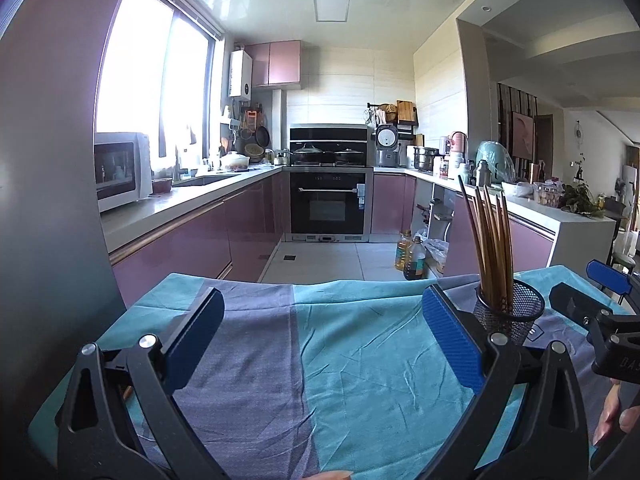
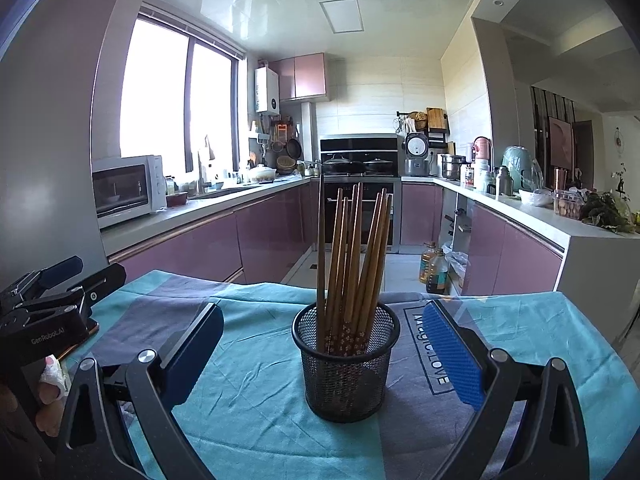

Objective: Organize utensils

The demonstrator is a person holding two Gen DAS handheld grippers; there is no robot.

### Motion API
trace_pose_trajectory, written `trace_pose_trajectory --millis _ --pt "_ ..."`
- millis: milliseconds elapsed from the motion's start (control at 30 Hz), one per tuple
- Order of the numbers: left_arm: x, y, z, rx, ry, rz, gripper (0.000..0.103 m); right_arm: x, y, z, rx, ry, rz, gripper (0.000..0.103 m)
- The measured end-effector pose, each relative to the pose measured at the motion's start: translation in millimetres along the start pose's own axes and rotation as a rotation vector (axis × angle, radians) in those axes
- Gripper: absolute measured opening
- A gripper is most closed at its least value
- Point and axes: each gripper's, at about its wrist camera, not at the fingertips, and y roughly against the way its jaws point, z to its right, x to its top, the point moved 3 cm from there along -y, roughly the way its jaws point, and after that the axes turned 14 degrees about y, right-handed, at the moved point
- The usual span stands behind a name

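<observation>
1. The chopsticks (image 2: 352,264) are a bundle of brown wooden sticks standing upright, fanned slightly apart, with flower-patterned lower ends.
2. The mesh cup (image 2: 346,364), black, round and upright, holds them on the cloth-covered table (image 2: 256,408).

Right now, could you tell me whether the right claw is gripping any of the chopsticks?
No, the right claw is open, its pads on either side of the mesh holder, while the chopsticks stand inside untouched.
</observation>
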Motion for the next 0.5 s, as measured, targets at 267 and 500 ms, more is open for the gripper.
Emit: trace_pose_trajectory --millis 267,500 --pt "0.5 2.1 -1.9 0.004 -0.002 0.002 0.097 1.4 2.4 -1.8 -0.007 0.004 0.006 0.096" --pt "0.5 3.1 -3.4 0.005 -0.003 0.002 0.097 3.6 4.3 -2.2 -0.01 0.004 0.012 0.096"
